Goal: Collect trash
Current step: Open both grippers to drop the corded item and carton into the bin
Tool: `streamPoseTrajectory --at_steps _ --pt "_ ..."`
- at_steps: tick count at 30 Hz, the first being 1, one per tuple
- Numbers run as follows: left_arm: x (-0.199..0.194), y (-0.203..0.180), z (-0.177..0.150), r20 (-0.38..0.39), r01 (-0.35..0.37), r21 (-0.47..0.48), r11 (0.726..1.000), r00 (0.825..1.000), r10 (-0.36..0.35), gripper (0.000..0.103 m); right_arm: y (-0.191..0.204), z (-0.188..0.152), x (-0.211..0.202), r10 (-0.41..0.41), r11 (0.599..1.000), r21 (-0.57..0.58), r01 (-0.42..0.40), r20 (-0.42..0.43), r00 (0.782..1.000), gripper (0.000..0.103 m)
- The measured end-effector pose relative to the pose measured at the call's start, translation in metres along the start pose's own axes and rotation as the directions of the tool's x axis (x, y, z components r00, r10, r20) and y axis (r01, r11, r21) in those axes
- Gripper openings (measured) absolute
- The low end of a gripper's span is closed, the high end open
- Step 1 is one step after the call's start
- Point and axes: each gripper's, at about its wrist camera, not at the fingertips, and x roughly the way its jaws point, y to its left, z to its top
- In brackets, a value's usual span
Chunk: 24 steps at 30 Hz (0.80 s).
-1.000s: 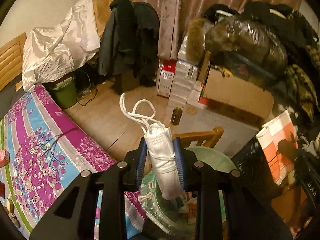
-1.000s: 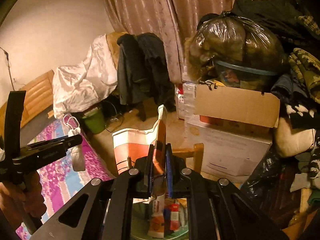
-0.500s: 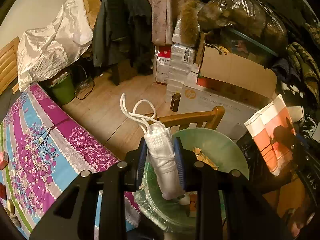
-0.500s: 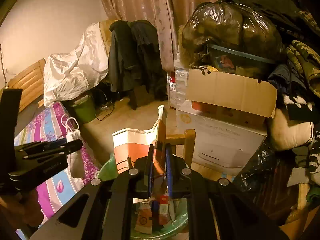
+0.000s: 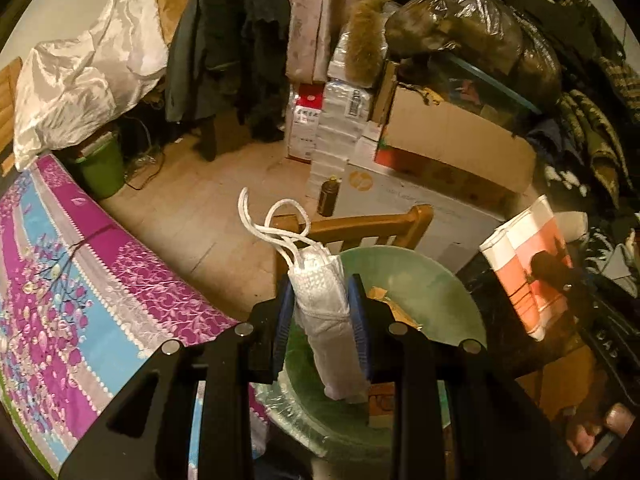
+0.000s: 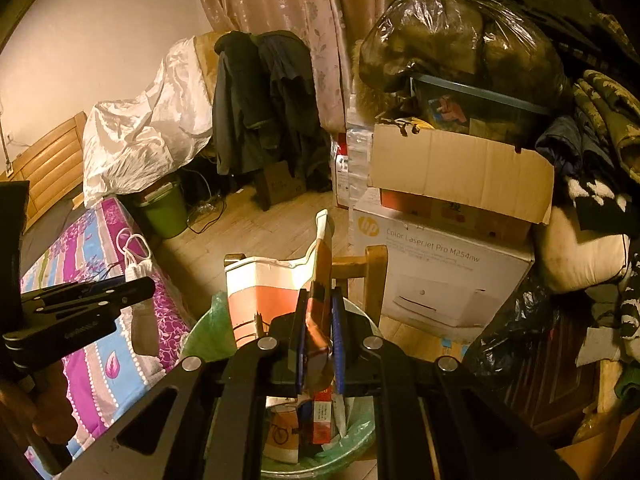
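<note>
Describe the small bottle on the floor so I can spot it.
Find the white printer box under the cardboard box. At its left corner, on the wood floor, stands the dark bottle, upright, with a yellowish cap, the only bottle there.

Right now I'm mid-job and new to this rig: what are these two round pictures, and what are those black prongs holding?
No robot here: a person holds a two-finger gripper in each hand, and each round picture comes from a camera riding on one gripper, looking along its fingers. In the left view, the left gripper is shut on a white face mask. In the right view, the right gripper is shut on an orange and white paper bag. Both hang over a bin lined with green plastic, trash already inside. A flowered bedspread lies left.
</note>
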Motion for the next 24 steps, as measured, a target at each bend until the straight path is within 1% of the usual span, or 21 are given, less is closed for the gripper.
streamPoseTrajectory --at_steps 7,10,12,13,14,15,18,24 --pt "0.002 -0.016 0.003 -0.003 0.047 0.040 0.998 0.999 -0.047 0.027 -0.011 -0.002 0.004 0.010 0.999 0.039 -0.010 -0.003 1.000 0.012" --pt "0.005 -0.022 0.005 -0.009 0.081 0.047 0.996 0.997 -0.080 0.027 -0.013 -0.003 0.005 0.008 0.999 0.047 -0.007 -0.003 1.000 0.012" --pt "0.010 -0.024 0.005 -0.031 0.123 0.049 0.991 0.992 -0.122 0.032 -0.014 -0.004 0.008 0.015 0.999 0.045 -0.015 -0.016 1.000 0.012" --pt "0.014 -0.023 0.005 -0.049 0.123 0.046 0.991 0.992 -0.121 0.045 -0.013 -0.005 0.011 0.023 0.999 0.038 -0.022 -0.031 0.999 0.013" --pt "0.017 -0.022 0.005 -0.055 0.106 0.038 0.994 0.993 -0.104 0.051 -0.013 -0.006 0.015 0.018 0.999 0.035 -0.017 -0.047 0.999 0.029" --pt "0.019 -0.020 0.004 -0.055 0.106 0.030 0.994 0.993 -0.104 0.051 -0.014 -0.007 0.015 0.009 0.999 0.040 -0.007 -0.043 0.999 0.043" --pt "0.022 -0.015 0.001 -0.072 0.106 0.014 0.994 0.992 -0.105 0.052 -0.021 -0.008 0.019 0.018 0.997 0.070 -0.015 -0.042 0.999 0.043" --pt "0.018 -0.014 0.001 -0.061 0.092 0.020 0.996 0.994 -0.091 0.052 -0.023 -0.007 0.017 0.011 0.997 0.070 -0.009 -0.030 0.999 0.043"
